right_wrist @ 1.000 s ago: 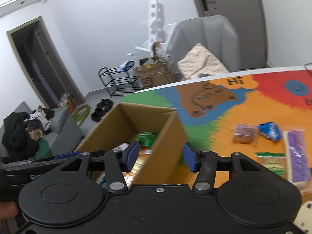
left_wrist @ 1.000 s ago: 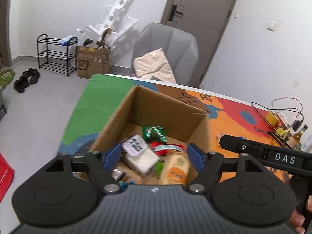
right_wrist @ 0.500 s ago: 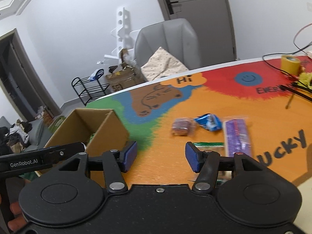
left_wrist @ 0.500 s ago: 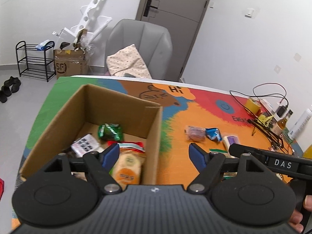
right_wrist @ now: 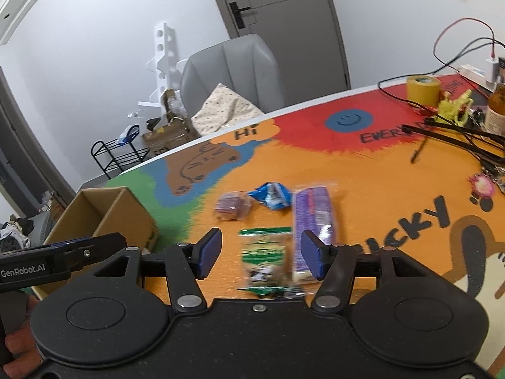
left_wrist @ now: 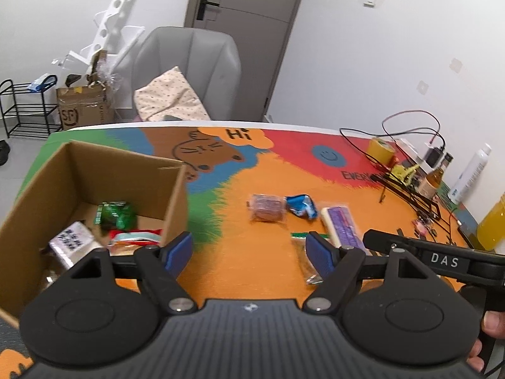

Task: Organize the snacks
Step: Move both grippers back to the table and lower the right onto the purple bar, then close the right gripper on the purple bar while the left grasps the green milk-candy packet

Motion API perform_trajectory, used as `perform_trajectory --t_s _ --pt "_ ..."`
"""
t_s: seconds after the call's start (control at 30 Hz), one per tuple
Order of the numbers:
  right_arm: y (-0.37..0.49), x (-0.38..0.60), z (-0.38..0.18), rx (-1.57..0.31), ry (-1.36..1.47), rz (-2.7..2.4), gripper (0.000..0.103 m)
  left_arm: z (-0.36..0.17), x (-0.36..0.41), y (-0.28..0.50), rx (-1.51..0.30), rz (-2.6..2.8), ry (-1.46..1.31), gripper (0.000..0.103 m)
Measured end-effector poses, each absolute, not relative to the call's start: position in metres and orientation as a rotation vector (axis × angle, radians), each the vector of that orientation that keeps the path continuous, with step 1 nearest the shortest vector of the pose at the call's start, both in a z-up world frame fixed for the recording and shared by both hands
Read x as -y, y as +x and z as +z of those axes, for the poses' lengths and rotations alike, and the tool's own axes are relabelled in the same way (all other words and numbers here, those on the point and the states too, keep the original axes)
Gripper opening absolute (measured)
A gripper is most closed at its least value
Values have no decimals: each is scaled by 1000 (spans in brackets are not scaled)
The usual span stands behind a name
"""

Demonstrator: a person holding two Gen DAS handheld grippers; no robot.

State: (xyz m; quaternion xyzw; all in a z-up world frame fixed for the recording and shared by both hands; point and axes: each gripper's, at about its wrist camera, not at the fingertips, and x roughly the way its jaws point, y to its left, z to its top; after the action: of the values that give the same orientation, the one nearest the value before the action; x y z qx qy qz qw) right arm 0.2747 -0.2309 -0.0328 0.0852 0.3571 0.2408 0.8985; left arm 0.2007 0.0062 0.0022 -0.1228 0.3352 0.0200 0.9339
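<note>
While both grippers hang spread and empty above the colourful table mat point(right_wrist: 363, 189), the right gripper point(right_wrist: 261, 255) frames a green-labelled snack packet point(right_wrist: 264, 257) lying at 12 o'clock just ahead of its tips. Beyond it, a purple packet point(right_wrist: 314, 218) lies at 1 o'clock, beside a blue wrapper point(right_wrist: 272, 195) and a reddish-brown packet point(right_wrist: 232, 208). From the left gripper point(left_wrist: 249, 251), the cardboard box point(left_wrist: 176, 195) with snacks inside sits at 10 o'clock.

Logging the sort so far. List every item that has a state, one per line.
left gripper: open, empty
right gripper: open, empty, above green packet
cardboard box: open top, holds several snacks
green packet: flat on table
purple packet: flat on table
blue wrapper: crumpled, on table
brown snack: on table
door: closed
</note>
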Motion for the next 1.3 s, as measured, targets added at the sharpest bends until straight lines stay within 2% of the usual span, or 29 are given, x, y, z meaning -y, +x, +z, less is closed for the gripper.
perform_trajectory --t_s 0.83,0.9,0.93,0.97,1.1,1.3 --pt "323 246 -94 -867 184 448 56 -45 43 265 -791 -11 -237 74" --pt "325 246 -98 -876 178 457 48 -48 45 269 -796 -11 -234 74" --pt "325 246 -99 -878 183 469 38 -49 47 271 -800 -13 -232 74" --pt "326 247 -100 -880 188 485 36 -50 48 273 -803 -14 -230 74" --pt "326 254 -98 -864 180 487 30 -56 56 281 -817 -24 -224 74" --pt "328 272 -98 -864 201 459 29 -65 71 290 -843 -42 -211 74"
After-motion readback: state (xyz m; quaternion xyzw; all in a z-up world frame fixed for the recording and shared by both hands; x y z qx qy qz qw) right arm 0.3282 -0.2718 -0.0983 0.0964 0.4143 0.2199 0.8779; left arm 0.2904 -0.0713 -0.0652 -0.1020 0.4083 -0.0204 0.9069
